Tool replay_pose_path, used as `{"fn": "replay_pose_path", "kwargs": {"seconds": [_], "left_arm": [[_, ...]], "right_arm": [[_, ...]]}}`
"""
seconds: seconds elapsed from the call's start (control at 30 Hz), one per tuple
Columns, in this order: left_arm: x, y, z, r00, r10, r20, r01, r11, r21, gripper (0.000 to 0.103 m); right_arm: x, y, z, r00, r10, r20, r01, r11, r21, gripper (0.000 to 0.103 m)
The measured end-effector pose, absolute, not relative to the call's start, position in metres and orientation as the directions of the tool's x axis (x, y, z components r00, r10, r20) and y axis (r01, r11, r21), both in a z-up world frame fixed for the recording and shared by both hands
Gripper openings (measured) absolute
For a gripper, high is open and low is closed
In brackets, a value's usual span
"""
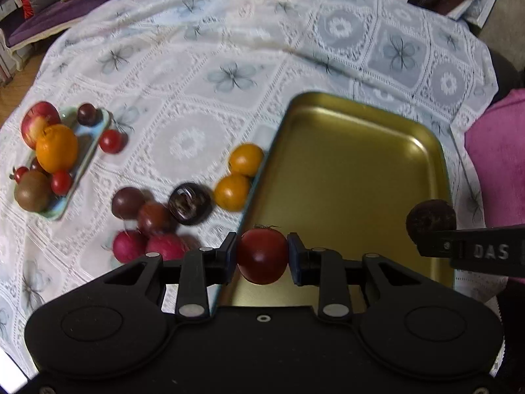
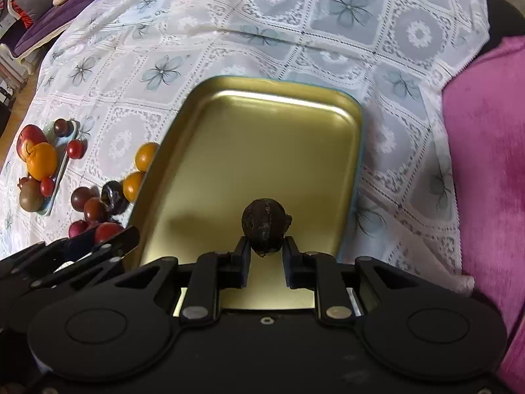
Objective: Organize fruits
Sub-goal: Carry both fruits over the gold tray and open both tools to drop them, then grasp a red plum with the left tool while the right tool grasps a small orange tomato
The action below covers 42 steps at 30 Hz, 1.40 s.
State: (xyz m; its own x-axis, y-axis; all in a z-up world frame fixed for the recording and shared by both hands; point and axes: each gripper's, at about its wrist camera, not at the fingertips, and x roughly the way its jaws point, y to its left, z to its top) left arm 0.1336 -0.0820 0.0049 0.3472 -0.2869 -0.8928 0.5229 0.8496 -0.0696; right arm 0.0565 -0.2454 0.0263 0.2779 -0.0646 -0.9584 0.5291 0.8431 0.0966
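My left gripper (image 1: 262, 256) is shut on a dark red tomato (image 1: 262, 254) and holds it over the near left edge of the gold tray (image 1: 354, 151). My right gripper (image 2: 265, 246) is shut on a dark brown round fruit (image 2: 265, 225) over the tray's near part (image 2: 262, 131); that fruit also shows in the left wrist view (image 1: 430, 220). Loose fruit lies left of the tray: two orange ones (image 1: 245, 159) (image 1: 232, 192), a dark glossy one (image 1: 189, 203), dark plums (image 1: 128, 202) and red ones (image 1: 129, 245).
A small pale green dish (image 1: 95, 141) at the far left holds an apple (image 1: 37, 121), an orange (image 1: 56, 147), a kiwi (image 1: 32, 190) and small tomatoes. A lace cloth (image 1: 229, 49) covers the table. A pink cushion (image 2: 492, 164) lies to the right.
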Motion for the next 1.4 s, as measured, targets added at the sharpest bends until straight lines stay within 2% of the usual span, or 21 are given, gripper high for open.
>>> {"fn": "replay_pose_path", "kwargs": {"seconds": [0.4, 0.6, 0.83, 1.23, 1.4], "left_arm": [[0.121, -0.080, -0.002, 0.377, -0.239, -0.895, 0.489, 0.872, -0.027, 0.041], [0.119, -0.080, -0.001, 0.369, -0.263, -0.891, 0.514, 0.857, -0.040, 0.045], [0.124, -0.074, 0.005, 0.378, -0.269, -0.886, 0.502, 0.863, -0.048, 0.046], [0.153, -0.042, 0.006, 0.398, -0.239, -0.886, 0.408, 0.911, -0.062, 0.046], [0.170, -0.022, 0.002, 0.411, -0.202, -0.889, 0.360, 0.932, -0.045, 0.046]], "right_arm": [[0.043, -0.234, 0.020, 0.262, -0.028, -0.965, 0.503, 0.857, 0.111, 0.021], [0.044, -0.230, 0.019, 0.251, -0.028, -0.968, 0.497, 0.862, 0.104, 0.021], [0.051, -0.227, 0.014, 0.230, -0.024, -0.973, 0.494, 0.864, 0.096, 0.020], [0.064, -0.223, 0.008, 0.201, -0.005, -0.980, 0.486, 0.869, 0.095, 0.025], [0.073, -0.222, 0.007, 0.189, -0.002, -0.982, 0.471, 0.878, 0.089, 0.030]]}}
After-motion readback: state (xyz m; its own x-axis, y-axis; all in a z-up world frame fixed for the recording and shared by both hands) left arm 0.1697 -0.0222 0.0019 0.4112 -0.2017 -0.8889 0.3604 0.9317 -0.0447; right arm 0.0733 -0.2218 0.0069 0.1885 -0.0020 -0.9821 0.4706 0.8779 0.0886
